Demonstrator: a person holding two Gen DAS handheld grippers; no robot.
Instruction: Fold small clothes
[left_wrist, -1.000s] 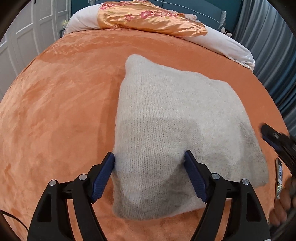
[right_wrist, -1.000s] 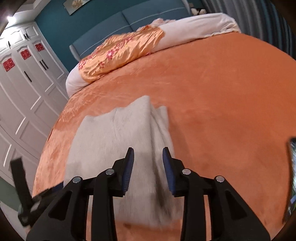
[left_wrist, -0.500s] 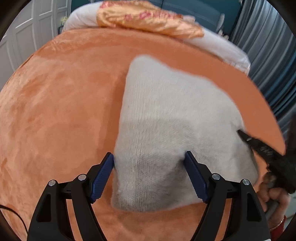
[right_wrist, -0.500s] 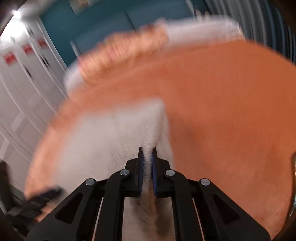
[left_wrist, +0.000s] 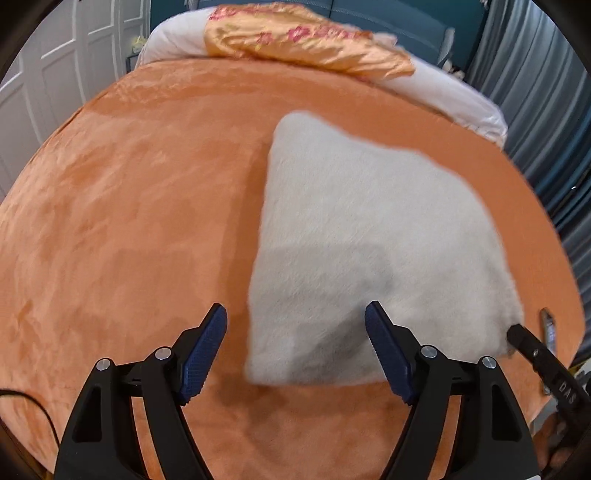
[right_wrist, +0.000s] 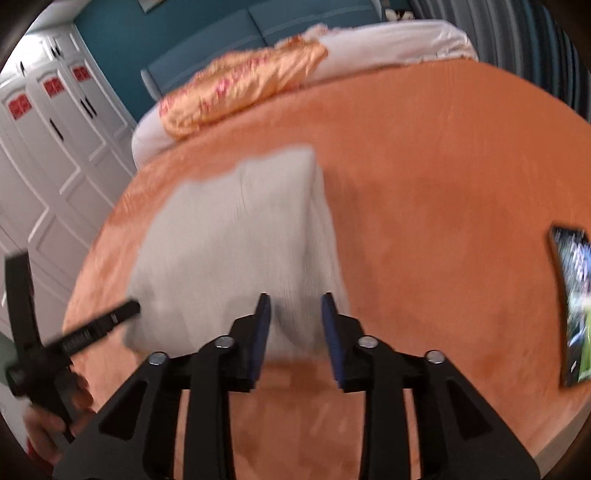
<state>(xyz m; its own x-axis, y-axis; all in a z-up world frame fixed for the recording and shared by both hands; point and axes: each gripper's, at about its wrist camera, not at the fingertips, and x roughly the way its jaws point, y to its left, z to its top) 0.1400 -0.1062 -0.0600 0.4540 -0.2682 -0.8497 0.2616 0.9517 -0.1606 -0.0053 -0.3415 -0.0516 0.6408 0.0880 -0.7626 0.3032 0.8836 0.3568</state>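
A folded pale grey knit garment (left_wrist: 369, 240) lies flat on the orange bedspread (left_wrist: 129, 221). My left gripper (left_wrist: 295, 347) hangs open over the garment's near left corner, touching nothing. In the right wrist view the same garment (right_wrist: 229, 236) is blurred, and its near right corner lies between the jaws of my right gripper (right_wrist: 295, 310). Those jaws are opening and the pads stand clear of the cloth. The right gripper's finger (left_wrist: 521, 338) shows at the garment's right corner in the left wrist view. The left gripper's finger (right_wrist: 110, 317) shows at the far left of the right wrist view.
An orange satin pillow (left_wrist: 303, 40) and white bedding (left_wrist: 461, 99) lie at the bed's head. A lit phone (right_wrist: 572, 306) lies on the bedspread right of the garment. White wardrobe doors (right_wrist: 55, 147) stand to the left and grey curtains (left_wrist: 535, 92) to the right.
The right gripper closed on the garment's right edge, then opened and let go. The garment has shifted slightly right, away from the left gripper's left finger. The left gripper stayed open.
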